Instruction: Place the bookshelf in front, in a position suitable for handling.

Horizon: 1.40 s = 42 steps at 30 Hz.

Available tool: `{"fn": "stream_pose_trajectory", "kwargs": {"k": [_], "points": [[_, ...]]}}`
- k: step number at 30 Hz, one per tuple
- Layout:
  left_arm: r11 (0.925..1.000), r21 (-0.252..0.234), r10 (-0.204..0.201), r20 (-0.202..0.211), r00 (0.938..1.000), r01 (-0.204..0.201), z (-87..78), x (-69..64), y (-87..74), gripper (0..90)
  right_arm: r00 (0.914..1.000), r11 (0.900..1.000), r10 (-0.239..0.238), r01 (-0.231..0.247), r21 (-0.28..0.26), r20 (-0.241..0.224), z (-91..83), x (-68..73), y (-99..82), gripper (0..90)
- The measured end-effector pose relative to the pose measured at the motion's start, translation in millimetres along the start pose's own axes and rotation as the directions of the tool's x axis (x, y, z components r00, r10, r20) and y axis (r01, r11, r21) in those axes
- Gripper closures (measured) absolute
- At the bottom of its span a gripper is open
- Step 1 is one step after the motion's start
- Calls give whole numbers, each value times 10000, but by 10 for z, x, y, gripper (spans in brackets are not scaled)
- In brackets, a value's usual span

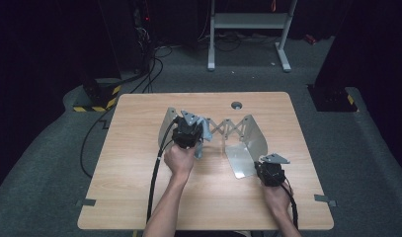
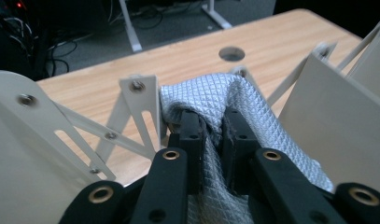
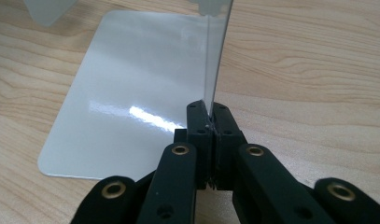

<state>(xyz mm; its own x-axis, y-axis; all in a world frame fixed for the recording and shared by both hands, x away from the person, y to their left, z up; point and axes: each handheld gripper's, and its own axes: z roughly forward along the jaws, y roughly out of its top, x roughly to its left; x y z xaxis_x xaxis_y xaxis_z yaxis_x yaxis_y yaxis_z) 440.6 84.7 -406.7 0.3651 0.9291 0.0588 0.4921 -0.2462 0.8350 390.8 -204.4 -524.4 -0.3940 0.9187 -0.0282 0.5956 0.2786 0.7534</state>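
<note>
Left claw (image 2: 214, 135) pinches grey cloth (image 2: 225, 100) – right claw (image 3: 210, 123) clamps plate edge (image 3: 215, 65) – no writing legible.

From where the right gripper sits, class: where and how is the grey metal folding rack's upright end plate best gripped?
Grip the thin near edge of the grey metal folding rack's upright end plate, coming in level from the person's side. It stands edge-on beside its flat foot plate, so the right gripper can shut its jaws across the sheet's thickness.

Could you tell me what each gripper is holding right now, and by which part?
The left gripper pinches a raised fold of the grey quilted cloth. The right gripper is shut on the edge of the rack's upright end plate.
</note>
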Motion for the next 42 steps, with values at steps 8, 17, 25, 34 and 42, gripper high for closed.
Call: {"fn": "stream_pose_trajectory", "kwargs": {"k": [8, 17, 25, 34, 42], "points": [[9991, 397, 174, -39, 9998, -172, 113, -49, -102, 806, 10000, 10000, -7, 7, 1, -1, 0, 4, 0, 887], [9955, 587, 759, -269, 9968, -742, 160, -157, -149, 807, 10000, 10000, -39, 39, 4, 8, 0, 12, -1, 885], [9942, 658, 869, -259, 9959, -851, 159, -168, -171, 807, 10000, 10000, -73, 73, -3, 6, 0, 14, 0, 884], [9940, 898, 636, -73, 9980, -627, 176, -165, -350, 807, 10000, 10000, -58, 58, 1, -5, 0, 14, 0, 884], [9883, 1475, 396, 11, 9992, -393, 341, -157, -530, 807, 10000, 10000, -63, 63, -5, -20, 1, 12, 0, 885]]}}
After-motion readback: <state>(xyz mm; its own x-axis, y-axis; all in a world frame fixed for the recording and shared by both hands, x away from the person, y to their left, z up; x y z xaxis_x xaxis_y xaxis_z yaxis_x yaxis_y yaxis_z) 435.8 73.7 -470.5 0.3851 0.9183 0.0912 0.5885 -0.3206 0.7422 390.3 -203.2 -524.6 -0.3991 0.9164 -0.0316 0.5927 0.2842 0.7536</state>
